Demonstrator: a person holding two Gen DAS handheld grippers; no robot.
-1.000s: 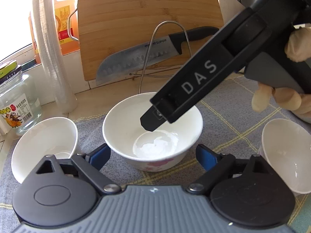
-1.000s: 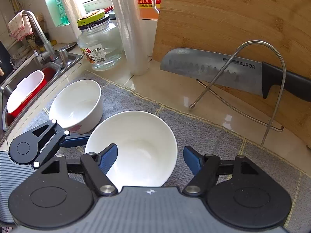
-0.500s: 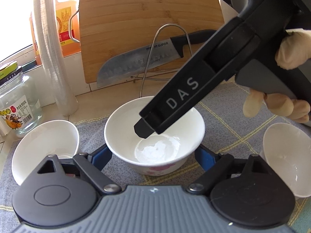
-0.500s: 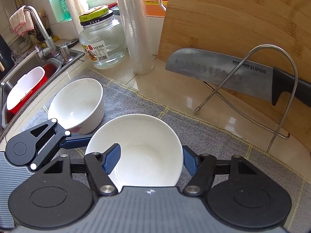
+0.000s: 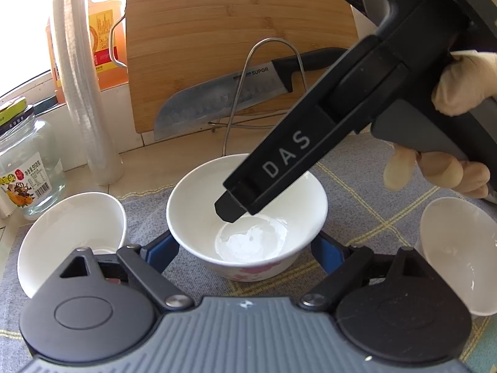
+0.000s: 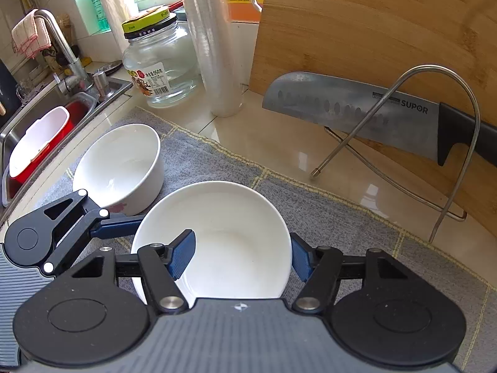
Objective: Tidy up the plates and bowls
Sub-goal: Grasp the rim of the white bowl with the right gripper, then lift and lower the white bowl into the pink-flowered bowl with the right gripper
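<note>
**Gripping a white bowl on a kitchen counter**

Straddling the middle bowl (image 5: 247, 214) of 3 on a grey checked cloth (image 5: 366, 180), the left gripper (image 5: 245, 250) stands with its blue pads apart, 1 on each side of the bowl's base; the left-wrist view does not show whether they touch it. A second bowl (image 5: 71, 236) sits to the left, a third bowl (image 5: 459, 258) to the right. The right gripper's black finger, marked DAS, dips inside the middle bowl, with a gloved hand (image 5: 459, 130) on its handle. Behind stand a cutting board (image 5: 236, 37) and a knife (image 5: 230, 99) on a wire rack.

From the right-wrist view, the right gripper (image 6: 243, 258) is clamped on the same bowl's wall, its left pad inside the rim and its right pad pressed outside. The left gripper's blue finger reaches the bowl from the left. A glass jar (image 6: 161, 71) and a sink (image 6: 46, 124) lie beyond.
</note>
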